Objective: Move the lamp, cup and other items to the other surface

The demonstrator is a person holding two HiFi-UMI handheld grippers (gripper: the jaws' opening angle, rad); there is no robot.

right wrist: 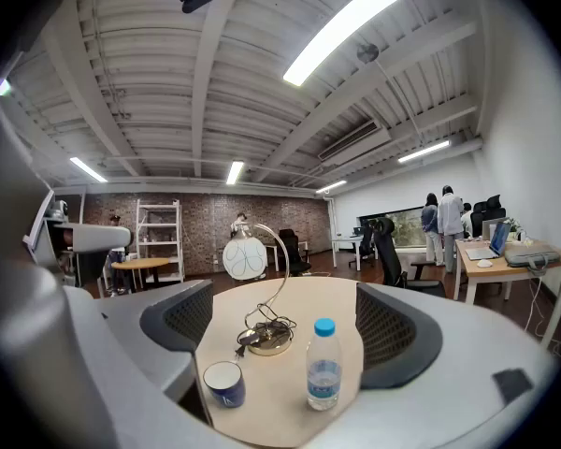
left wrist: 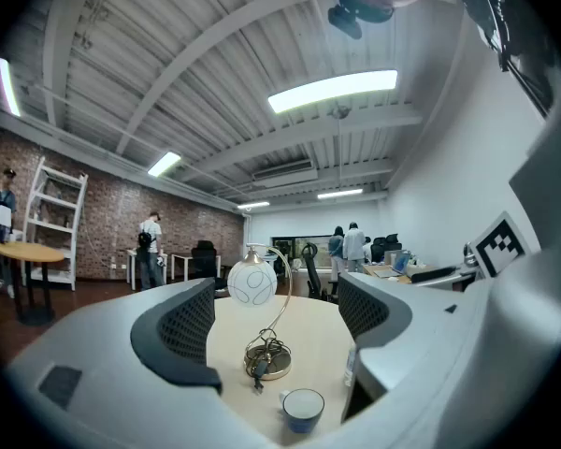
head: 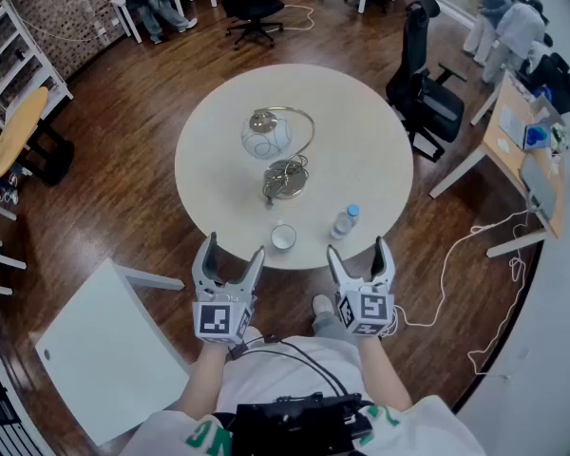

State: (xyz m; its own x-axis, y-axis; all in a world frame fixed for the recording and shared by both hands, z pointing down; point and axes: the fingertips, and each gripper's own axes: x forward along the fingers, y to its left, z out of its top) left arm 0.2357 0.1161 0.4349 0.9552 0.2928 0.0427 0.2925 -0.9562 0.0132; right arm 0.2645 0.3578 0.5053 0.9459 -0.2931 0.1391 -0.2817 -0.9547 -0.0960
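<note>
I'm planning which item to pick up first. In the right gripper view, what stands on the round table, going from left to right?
Blue cup with a white inside → brass-coloured lamp with a white globe shade, placed by its base → clear plastic water bottle with a blue cap.

Brick wall [left wrist: 103, 227], dark wood floor [head: 123, 150], black office chair [head: 426, 98], ceiling strip light [left wrist: 332, 90].

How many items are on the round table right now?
3: the lamp near the middle, the cup at the near edge, the bottle just right of the cup. Nothing seems hidden.
</note>
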